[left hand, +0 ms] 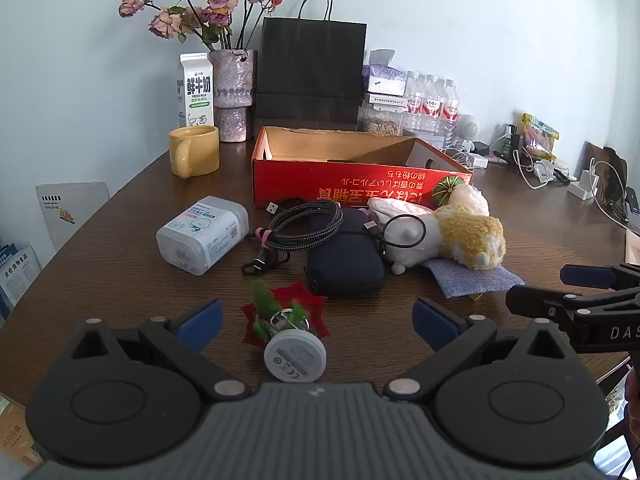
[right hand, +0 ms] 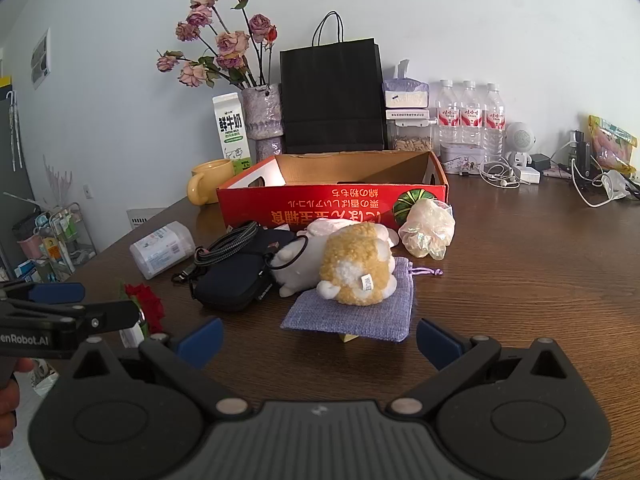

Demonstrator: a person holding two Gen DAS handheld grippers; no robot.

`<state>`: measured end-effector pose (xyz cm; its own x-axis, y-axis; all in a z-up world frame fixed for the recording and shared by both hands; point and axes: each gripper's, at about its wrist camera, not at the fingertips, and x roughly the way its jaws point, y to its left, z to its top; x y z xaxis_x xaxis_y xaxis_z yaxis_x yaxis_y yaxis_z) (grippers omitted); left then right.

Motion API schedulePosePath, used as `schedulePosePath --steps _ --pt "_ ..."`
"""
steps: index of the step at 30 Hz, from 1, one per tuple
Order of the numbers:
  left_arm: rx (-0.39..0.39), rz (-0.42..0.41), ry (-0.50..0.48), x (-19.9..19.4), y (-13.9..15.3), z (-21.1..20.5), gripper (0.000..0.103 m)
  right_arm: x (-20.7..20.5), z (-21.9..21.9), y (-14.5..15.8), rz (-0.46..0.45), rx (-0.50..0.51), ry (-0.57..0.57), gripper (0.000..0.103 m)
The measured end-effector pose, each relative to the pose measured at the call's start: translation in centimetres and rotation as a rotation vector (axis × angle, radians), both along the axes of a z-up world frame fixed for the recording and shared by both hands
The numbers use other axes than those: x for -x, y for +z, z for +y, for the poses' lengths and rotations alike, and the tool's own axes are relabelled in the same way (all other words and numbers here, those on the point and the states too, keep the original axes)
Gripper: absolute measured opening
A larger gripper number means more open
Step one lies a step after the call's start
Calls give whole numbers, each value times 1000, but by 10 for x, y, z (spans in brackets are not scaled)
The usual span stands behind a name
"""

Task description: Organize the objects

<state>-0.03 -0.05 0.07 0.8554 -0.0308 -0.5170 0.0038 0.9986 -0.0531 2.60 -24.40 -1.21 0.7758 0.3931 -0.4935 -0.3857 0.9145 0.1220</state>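
— Left wrist view: both grippers, left and right, are spread wide and empty; the clutter is heaped just before the red box.

— If the braided cable is lifted, the pouch may be dragged.

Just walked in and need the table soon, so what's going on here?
A person holds a gripper in each hand over a cluttered wooden table. Both the left gripper and right gripper are open and empty. The plush toy, dark pouch, cable and plastic jar lie loose in front of the red box.
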Motion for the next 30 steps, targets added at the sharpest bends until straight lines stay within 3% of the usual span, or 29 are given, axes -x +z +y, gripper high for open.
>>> schedulePosePath --steps 30 --pt "6 2 6 0 -2 2 103 -1 1 0 4 5 2 103"
